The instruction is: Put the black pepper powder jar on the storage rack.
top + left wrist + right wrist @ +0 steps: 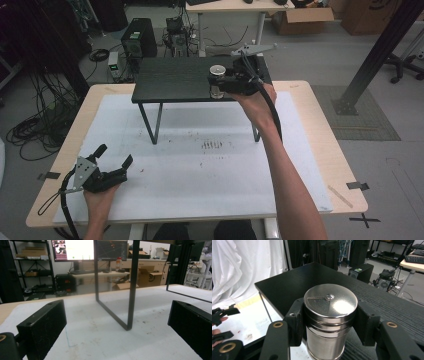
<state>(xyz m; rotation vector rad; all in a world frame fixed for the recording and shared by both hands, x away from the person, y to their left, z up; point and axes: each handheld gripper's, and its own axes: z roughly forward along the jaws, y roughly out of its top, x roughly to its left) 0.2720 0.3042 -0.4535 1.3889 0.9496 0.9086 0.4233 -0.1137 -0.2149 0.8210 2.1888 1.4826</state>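
My right gripper is clamped on a metal shaker, one black jaw pressed to each side of its body. In the right gripper view the shaker stands upright: a polished steel cylinder with a ribbed band just under its flat lid, and on the lid a small centre rivet with a wedge-shaped plate beside it. Its base sits at the near edge of the black shelf, a dark raised board with a fine woodgrain. From the high view the shaker is small, and I see that it is near the front right part of the shelf, with my right gripper reaching it from the right side and my forearm stretched across the white mat.

My left gripper rests low on the mat near the table's front left corner, well apart from the shelf, its jaws spread wide with nothing between them. The left gripper view adds what the others lack: the thin black leg frame of the shelf standing on the scuffed mat, and far behind it a desk with a monitor and cardboard boxes. The right gripper view alone gives the white curtain past the shelf.
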